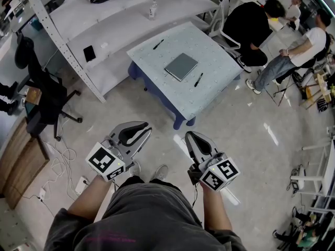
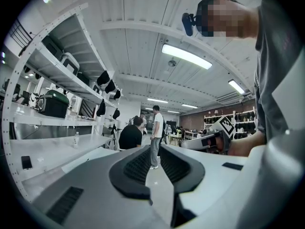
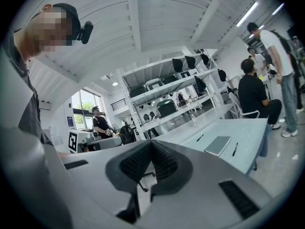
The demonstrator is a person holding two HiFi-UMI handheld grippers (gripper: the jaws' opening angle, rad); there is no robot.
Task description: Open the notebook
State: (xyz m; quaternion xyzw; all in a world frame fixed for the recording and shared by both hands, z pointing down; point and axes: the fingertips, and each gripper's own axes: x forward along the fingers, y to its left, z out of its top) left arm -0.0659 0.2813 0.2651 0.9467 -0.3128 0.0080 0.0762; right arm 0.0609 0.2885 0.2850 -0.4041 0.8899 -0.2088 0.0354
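Note:
The closed grey notebook [image 1: 181, 66] lies flat in the middle of a pale table [image 1: 209, 95] well ahead of me; the right gripper view also shows the notebook [image 3: 218, 145] at a distance. One black pen [image 1: 198, 79] rests to its right and another pen [image 1: 158, 44] near the table's far left corner. Both grippers hang at waist height over the floor, far short of the table. My left gripper [image 1: 140, 130] [image 2: 155, 149] stands open with a narrow gap and nothing between its pads. My right gripper [image 1: 190, 135] [image 3: 151, 143] is shut, pads meeting, and empty.
White shelving [image 1: 104, 30] with a bottle [image 1: 152, 9] runs behind the table. A black office chair [image 1: 44, 95] stands at the left, with floor cables [image 1: 57, 166] below it. Two seated people [image 1: 251, 20] [image 1: 293, 56] are at the table's far right.

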